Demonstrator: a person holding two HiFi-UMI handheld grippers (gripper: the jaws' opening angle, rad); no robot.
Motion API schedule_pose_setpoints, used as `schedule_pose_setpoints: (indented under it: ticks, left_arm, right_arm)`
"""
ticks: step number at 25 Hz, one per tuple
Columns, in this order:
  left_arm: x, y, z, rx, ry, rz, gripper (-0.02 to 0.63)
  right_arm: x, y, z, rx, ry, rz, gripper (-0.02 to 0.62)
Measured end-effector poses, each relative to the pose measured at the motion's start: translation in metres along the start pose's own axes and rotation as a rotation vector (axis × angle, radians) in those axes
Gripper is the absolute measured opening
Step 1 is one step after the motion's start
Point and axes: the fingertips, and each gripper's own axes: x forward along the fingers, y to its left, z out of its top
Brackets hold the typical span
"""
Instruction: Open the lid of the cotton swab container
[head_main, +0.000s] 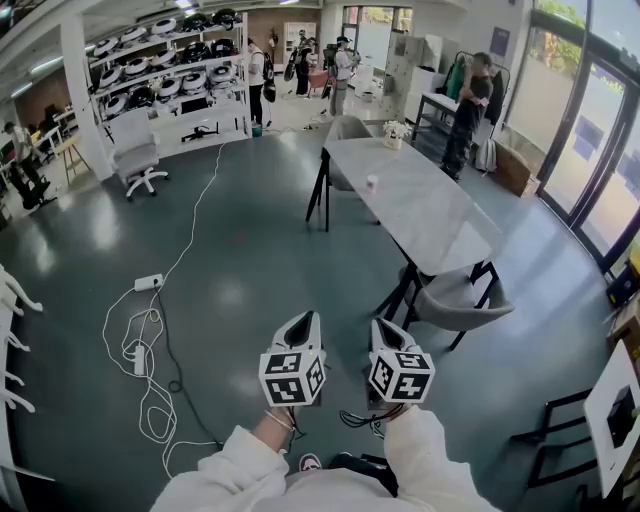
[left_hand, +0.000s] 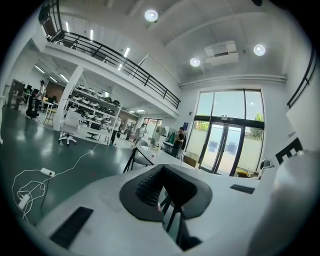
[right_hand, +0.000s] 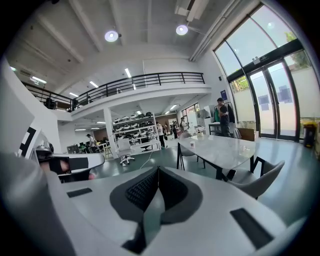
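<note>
- One left gripper (head_main: 306, 322): held low in front of the person, marker cube on top, jaws pressed together with nothing between them.
- One right gripper (head_main: 380, 328): just beside the left gripper without touching it, jaws likewise closed and empty.
- Two white sleeves (head_main: 235, 470): at the bottom edge of the head view, behind the grippers.
- One grey table (head_main: 430, 225): ahead and to the right, well apart from both grippers, running away toward the far wall.
- One small white container (head_main: 372, 183): upright on the table near its left edge. It is possibly the cotton swab container, but too small to tell whether a lid is on.
- One pot of flowers (head_main: 392, 133): at the far end of the table.
- One grey chair (head_main: 455, 300): at the table's near end, standing between the grippers and the tabletop.
- One second chair (head_main: 346, 128): at the table's far left corner.
- One power strip (head_main: 148, 283) with white cable (head_main: 150, 385): on the dark floor left of the grippers, the cable lying in loose loops.
- One white office chair (head_main: 137, 160): far left, in front of shelving (head_main: 170, 60) stacked with round items.
- One person in dark clothes (head_main: 468, 110): standing to the right of the table's far end.
- Several glass doors (head_main: 600, 180): along the right wall.
</note>
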Motion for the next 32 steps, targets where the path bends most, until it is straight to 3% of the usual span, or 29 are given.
schedule_pose_setpoints:
  ticks: [8, 16, 32]
  left_arm:
    - [0.006, 0.019, -0.008, -0.03, 0.018, 0.001, 0.008]
    - [0.042, 0.045, 0.0, -0.041, 0.014, 0.035, 0.008]
    - [0.179, 0.071, 0.029, -0.058, 0.014, 0.066, 0.008]
  right_arm:
    - [0.02, -0.009, -0.016, 0.046, 0.04, -0.028, 0.06]
    - [0.064, -0.025, -0.001, 0.047, 0.046, -0.027, 0.06]
    - [0.191, -0.084, 0.05, 0.022, 0.091, 0.006, 0.06]
